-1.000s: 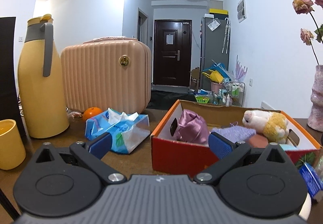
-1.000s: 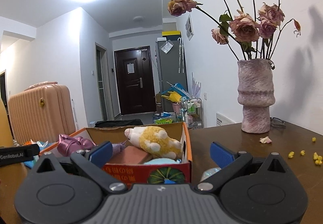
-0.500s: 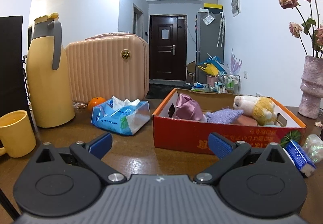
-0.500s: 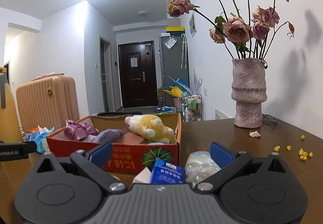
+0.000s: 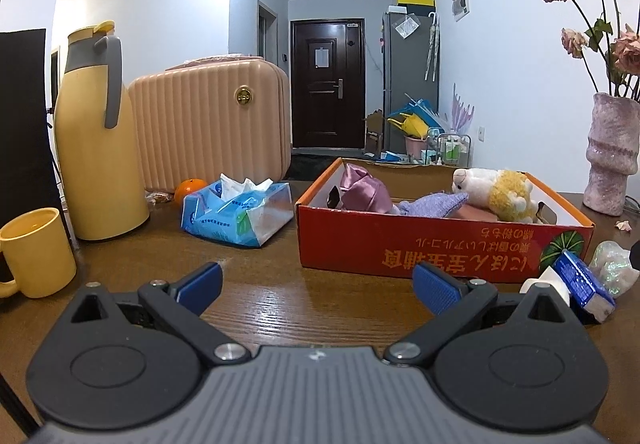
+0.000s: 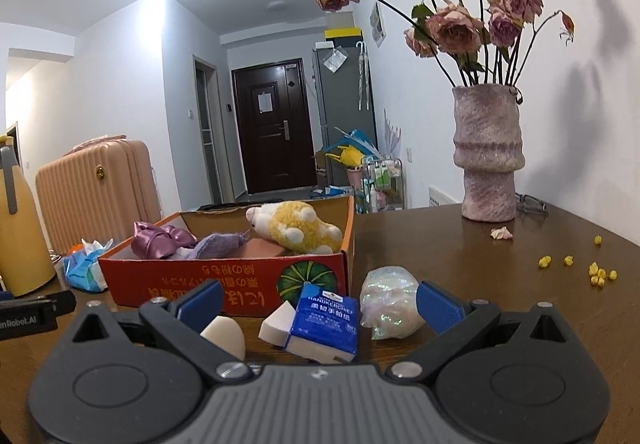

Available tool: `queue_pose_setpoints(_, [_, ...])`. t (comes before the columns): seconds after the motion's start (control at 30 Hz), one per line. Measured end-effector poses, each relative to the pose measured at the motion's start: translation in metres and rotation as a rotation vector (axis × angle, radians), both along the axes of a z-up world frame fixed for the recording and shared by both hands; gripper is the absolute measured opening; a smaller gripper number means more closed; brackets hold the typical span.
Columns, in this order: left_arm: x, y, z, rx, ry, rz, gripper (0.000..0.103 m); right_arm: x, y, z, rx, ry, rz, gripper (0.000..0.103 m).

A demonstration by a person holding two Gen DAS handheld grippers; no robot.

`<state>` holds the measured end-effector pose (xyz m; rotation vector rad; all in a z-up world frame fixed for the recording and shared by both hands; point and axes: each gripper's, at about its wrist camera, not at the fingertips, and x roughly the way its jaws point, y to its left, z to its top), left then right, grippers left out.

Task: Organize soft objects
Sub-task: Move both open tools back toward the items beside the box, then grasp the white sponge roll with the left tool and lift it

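Note:
A red cardboard box (image 5: 436, 242) (image 6: 224, 280) on the wooden table holds a pink satin pouch (image 5: 362, 189), a purple cloth (image 5: 434, 201) and a white-and-yellow plush toy (image 5: 496, 193) (image 6: 298, 228). In front of the box lie a blue tissue pack (image 6: 324, 322) (image 5: 582, 280), white sponges (image 6: 276, 326) and an iridescent soft ball (image 6: 388, 302). My right gripper (image 6: 318, 302) is open and empty, just behind these loose items. My left gripper (image 5: 316, 284) is open and empty, in front of the box.
A blue pack of tissues (image 5: 236, 213), an orange (image 5: 190, 189), a yellow thermos (image 5: 100, 139), a yellow mug (image 5: 34, 252) and a pink case (image 5: 212, 127) stand left of the box. A vase of dried roses (image 6: 488, 151) and yellow crumbs (image 6: 596, 272) are at the right.
Both grippers have pulled back from the box and away from it. The tissue pack, sponges and iridescent ball have come into view in front of the right gripper.

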<state>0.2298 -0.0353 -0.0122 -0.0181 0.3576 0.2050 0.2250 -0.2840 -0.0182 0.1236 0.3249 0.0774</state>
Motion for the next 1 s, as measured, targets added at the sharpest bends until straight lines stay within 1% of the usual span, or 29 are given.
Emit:
queue_pose_setpoints(0.13, [0.000,0.000,-0.001,0.002,0.005,0.003,0.103,0.000,-0.003,0.001,0.013,0.005,0.002,0.103])
queue_pose_setpoints(0.33, [0.001,0.001,-0.002,-0.008,0.008,-0.003,0.103,-0.001,-0.003,0.003,-0.012,0.000,-0.015,0.103])
queue_pose_setpoints(0.6, [0.003,-0.003,-0.002,-0.024,0.022,-0.027,0.103,0.002,-0.004,0.002,-0.032,0.013,-0.002,0.103])
queue_pose_setpoints(0.7, [0.005,-0.012,-0.005,-0.025,0.038,-0.049,0.103,0.004,-0.008,0.001,-0.043,0.020,-0.003,0.103])
queue_pose_setpoints(0.83, [0.007,-0.027,-0.006,-0.048,0.056,-0.092,0.103,0.007,-0.020,0.000,-0.040,0.028,-0.014,0.103])
queue_pose_setpoints(1.0, [0.006,-0.053,-0.006,-0.051,0.052,-0.145,0.103,0.009,-0.036,-0.001,-0.042,0.031,-0.029,0.103])
